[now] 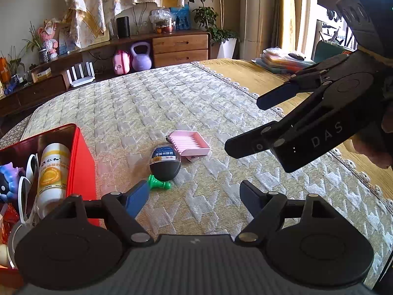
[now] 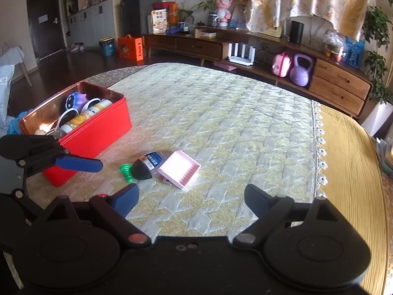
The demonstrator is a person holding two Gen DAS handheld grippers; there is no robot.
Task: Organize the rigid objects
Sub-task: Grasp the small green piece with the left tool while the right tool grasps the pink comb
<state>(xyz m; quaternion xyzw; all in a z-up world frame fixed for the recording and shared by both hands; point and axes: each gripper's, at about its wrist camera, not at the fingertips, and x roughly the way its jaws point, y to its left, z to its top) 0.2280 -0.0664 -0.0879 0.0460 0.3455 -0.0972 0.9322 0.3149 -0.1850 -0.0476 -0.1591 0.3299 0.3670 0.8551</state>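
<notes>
Grippers left (image 1: 195, 198) and right (image 1: 242, 125) both stood apart and empty, approaching the pink soap dish (image 1: 190, 142), black egg-shaped capsule (image 1: 165, 163) and green pawn (image 1: 158, 183) clustered at twelve o'clock; next move, judged: pick one, carry to red tin (image 1: 82, 162) at nine o'clock.

**Room beyond the quilted cover**

A long wooden sideboard (image 2: 196, 44) runs along the far wall, with two light drawers (image 1: 180, 50) at one end. On its low shelf a purple kettlebell (image 1: 140, 57) stands just beside a pink toy case (image 1: 120, 62), and a white router (image 2: 242, 53) sits further along. A black speaker (image 2: 296, 32) stands on top. A patterned cloth (image 1: 98, 2) hangs above. An orange box (image 2: 130, 47) and a teal bucket (image 2: 107, 46) rest on the dark floor.
</notes>
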